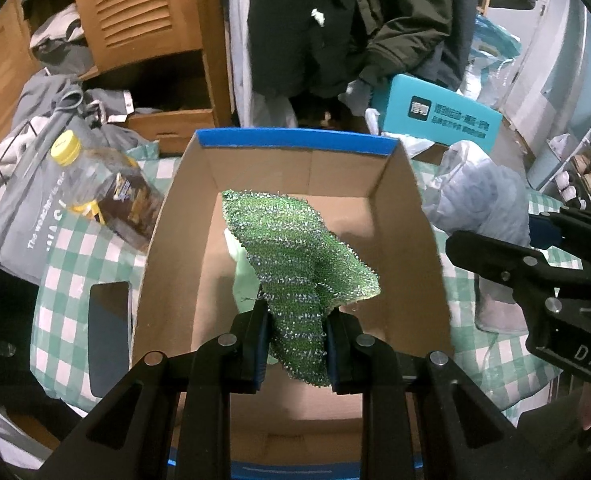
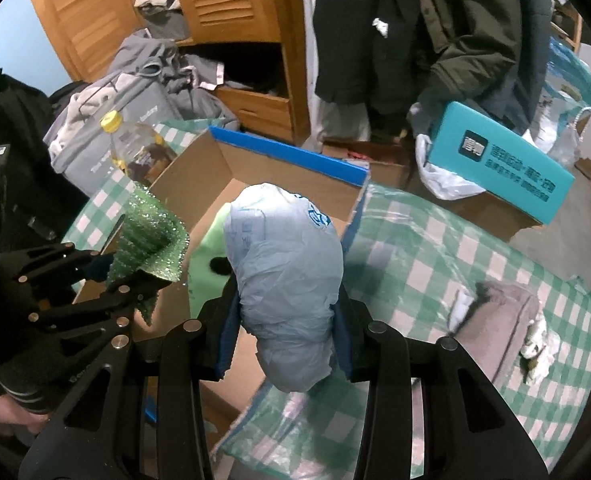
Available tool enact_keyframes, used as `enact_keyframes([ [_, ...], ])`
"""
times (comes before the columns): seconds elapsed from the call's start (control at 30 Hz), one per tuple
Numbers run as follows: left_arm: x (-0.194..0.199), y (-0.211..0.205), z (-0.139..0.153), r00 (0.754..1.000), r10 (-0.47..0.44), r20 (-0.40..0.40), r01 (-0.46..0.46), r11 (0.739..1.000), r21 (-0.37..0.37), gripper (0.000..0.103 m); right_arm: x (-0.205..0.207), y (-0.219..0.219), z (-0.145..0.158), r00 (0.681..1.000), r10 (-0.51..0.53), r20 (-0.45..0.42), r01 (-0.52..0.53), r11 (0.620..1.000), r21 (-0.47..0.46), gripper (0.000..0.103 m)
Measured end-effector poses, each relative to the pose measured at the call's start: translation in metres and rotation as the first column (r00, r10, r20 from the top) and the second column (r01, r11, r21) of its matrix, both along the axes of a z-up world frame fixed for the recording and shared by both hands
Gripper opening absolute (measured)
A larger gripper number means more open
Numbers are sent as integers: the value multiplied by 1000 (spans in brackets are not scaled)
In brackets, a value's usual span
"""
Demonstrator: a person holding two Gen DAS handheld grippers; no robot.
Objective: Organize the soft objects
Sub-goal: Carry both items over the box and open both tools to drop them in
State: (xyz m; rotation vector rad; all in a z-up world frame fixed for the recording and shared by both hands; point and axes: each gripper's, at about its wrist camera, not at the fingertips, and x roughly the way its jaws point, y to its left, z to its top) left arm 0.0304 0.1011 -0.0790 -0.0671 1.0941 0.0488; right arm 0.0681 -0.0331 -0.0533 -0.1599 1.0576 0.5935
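Checked cloth (image 2: 435, 264); left claw (image 1: 297, 344) clamping scourer (image 1: 295, 256), right claw (image 2: 287, 340) clamping bag (image 2: 287, 272).

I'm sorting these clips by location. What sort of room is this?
Probably a cluttered bedroom or storage room at home: a wooden louvered wardrobe, dark coats hanging up, and piled clothes beside it.
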Motion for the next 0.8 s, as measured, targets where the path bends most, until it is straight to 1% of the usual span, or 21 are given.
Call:
enact_keyframes([
  [0.3, 0, 18, -14, 998, 42, -37, -42, 999, -18, 23, 1, 23, -11, 999, 33, -27, -33, 999, -14, 40],
  [0.53, 2, 24, -25, 996, 56, -68, -58, 998, -25, 24, 1, 33, -23, 998, 43, -52, -44, 999, -28, 40],
  [0.57, 1, 24, -26, 996, 57, -72, -59, 998, -22, 27, 1, 34, -24, 997, 44, -56, -46, 999, -29, 40],
  [0.63, 1, 24, -26, 996, 57, -73, -59, 998, -23, 30, 1, 35, -27, 997, 48, -64, -50, 998, -31, 40],
  [0.8, 0, 26, -26, 995, 70, -72, -71, 997, -7, 54, 1, 38, -29, 995, 57, -78, -59, 998, -28, 44],
])
